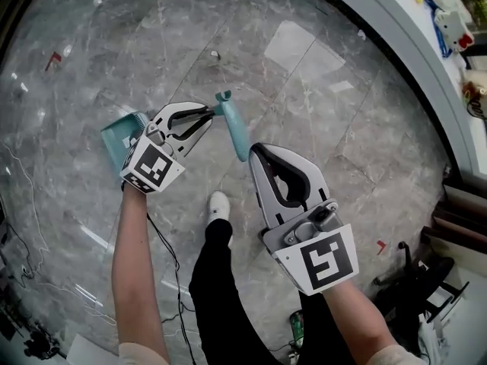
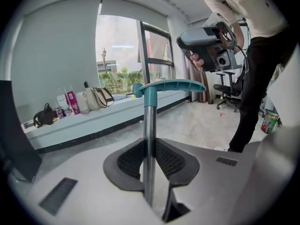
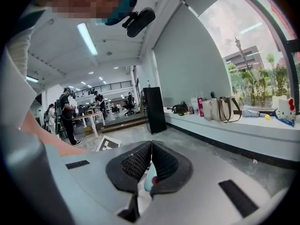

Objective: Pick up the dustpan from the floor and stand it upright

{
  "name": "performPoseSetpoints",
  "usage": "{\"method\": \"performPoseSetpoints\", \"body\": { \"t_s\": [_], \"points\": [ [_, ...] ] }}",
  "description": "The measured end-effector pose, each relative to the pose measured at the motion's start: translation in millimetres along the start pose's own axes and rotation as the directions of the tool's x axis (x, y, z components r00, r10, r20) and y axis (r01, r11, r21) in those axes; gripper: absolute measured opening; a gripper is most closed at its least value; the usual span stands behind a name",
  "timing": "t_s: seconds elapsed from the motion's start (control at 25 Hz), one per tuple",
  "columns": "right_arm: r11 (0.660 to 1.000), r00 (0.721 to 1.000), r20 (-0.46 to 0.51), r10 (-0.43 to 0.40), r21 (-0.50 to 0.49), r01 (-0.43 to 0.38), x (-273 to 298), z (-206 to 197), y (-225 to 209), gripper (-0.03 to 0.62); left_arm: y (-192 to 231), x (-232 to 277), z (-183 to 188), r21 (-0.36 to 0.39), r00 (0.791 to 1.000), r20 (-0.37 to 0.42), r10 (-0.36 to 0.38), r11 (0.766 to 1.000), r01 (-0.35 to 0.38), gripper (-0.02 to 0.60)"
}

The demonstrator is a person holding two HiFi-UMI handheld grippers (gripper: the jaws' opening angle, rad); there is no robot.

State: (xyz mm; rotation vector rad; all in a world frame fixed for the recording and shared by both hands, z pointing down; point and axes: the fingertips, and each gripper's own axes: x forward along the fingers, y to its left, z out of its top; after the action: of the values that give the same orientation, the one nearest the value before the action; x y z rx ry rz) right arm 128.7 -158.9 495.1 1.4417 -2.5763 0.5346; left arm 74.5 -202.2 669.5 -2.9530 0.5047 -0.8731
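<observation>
The dustpan hangs off the floor, its teal pan (image 1: 120, 137) at the left and its teal handle (image 1: 236, 128) at the right in the head view. My left gripper (image 1: 207, 114) is shut on its metal pole (image 2: 149, 121), which runs up between the pads to the curved handle (image 2: 171, 85). My right gripper (image 1: 256, 150) is shut with nothing between its pads, its tip just beside the handle's end. In the right gripper view, the right gripper (image 3: 151, 146) shows its pads meeting, with a bit of teal behind them.
The person's white shoe (image 1: 218, 204) and dark trouser legs stand on the grey marble floor below the dustpan. Cables (image 1: 23, 226) trail at the left. A curved window ledge (image 1: 403, 44) runs along the right, with a black office chair (image 1: 411, 280) and a green can (image 1: 297, 325) nearby.
</observation>
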Motion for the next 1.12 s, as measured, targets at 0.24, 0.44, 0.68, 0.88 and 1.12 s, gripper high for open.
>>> {"method": "performPoseSetpoints", "body": {
  "t_s": [0.24, 0.44, 0.68, 0.88, 1.12],
  "points": [
    [0.998, 0.999, -0.040, 0.014, -0.068, -0.017, 0, 5, 85, 0.018, 20, -77, 0, -0.013, 0.990, 0.134, 0.046, 0.999, -0.045, 0.080],
    [0.996, 0.997, -0.029, -0.077, -0.034, 0.076, 17, 4, 148, 0.018, 35, -132, -6, -0.034, 0.965, 0.244, 0.093, 0.996, -0.088, 0.080],
    [0.991, 0.990, -0.047, -0.131, 0.000, 0.132, 47, -3, 217, 0.018, 35, -190, -20, -0.057, 0.941, 0.329, 0.086, 0.996, -0.071, 0.080],
    [0.995, 0.992, -0.078, -0.101, -0.003, 0.102, 65, -1, 257, 0.018, 46, -225, -33, -0.062, 0.936, 0.340, 0.088, 0.996, -0.071, 0.080],
    [0.999, 0.997, -0.058, -0.050, 0.001, 0.051, 96, 17, 289, 0.018, 59, -254, -47, -0.049, 0.935, 0.339, 0.106, 0.994, -0.095, 0.080]
  ]
}}
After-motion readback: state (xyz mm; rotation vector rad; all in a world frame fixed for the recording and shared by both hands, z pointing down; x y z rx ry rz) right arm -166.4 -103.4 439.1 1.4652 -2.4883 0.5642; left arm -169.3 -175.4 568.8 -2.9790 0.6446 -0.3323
